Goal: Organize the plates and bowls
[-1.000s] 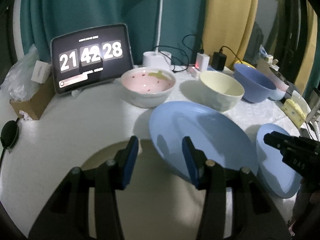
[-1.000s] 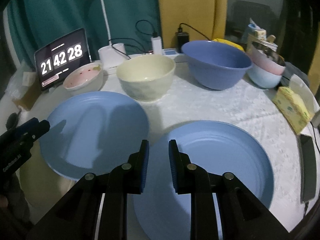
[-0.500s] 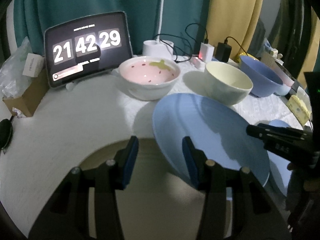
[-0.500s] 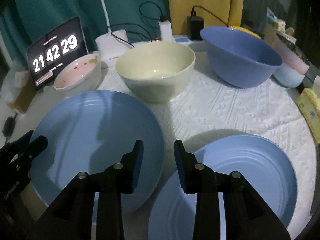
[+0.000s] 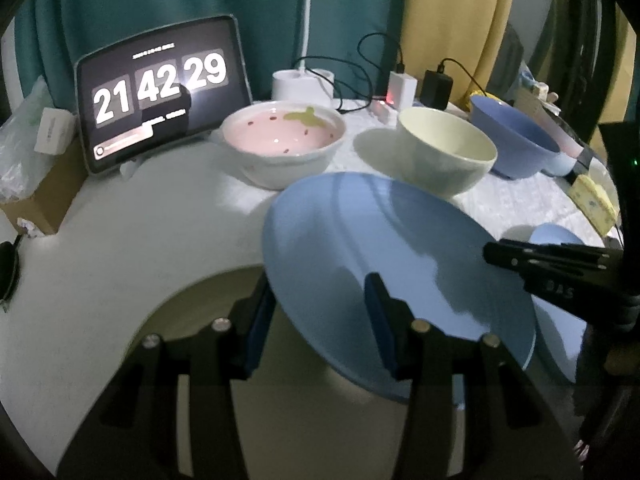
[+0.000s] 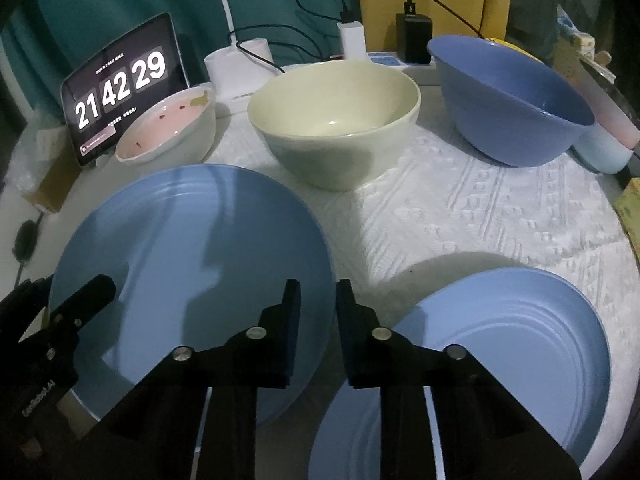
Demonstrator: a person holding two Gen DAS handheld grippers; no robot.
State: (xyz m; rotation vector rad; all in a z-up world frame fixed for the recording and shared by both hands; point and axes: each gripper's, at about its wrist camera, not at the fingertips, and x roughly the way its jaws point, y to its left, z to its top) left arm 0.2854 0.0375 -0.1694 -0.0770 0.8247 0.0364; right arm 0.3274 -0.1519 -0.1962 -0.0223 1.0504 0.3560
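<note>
Left wrist view: the left gripper (image 5: 318, 312) stands partly open, astride the near left rim of the large blue plate (image 5: 384, 256). One finger (image 5: 256, 328) lies just outside and under the rim, the other (image 5: 380, 320) over the plate's face. Whether either pad presses on the plate cannot be told. The plate tilts, its near edge raised over the dark cut-out of the surface (image 5: 140, 216), and it spreads ahead and to the right of these fingers.

Ahead of the left fingers stand the pink bowl (image 5: 284, 140) and, further right, the cream bowl (image 5: 444, 150); the dark blue bowl (image 5: 516, 140) is beyond that. The second blue plate (image 6: 492, 360) lies right of the first and overlaps it.

Right wrist view: the right gripper (image 6: 318, 320) has just been closing. Its fingers (image 6: 290, 332) are nearly together, with the right rim of the large plate in the narrow gap; contact is likely but not certain. The second plate lies flat, just to the right of and beneath these fingers.

Judgement: both grippers stand on opposite rims of the same plate, so the coming move turns on carrying it rightward onto the second plate. Open cloth lies ahead of the right fingers. The cream bowl, close to the plate's far edge, limits forward travel.
</note>
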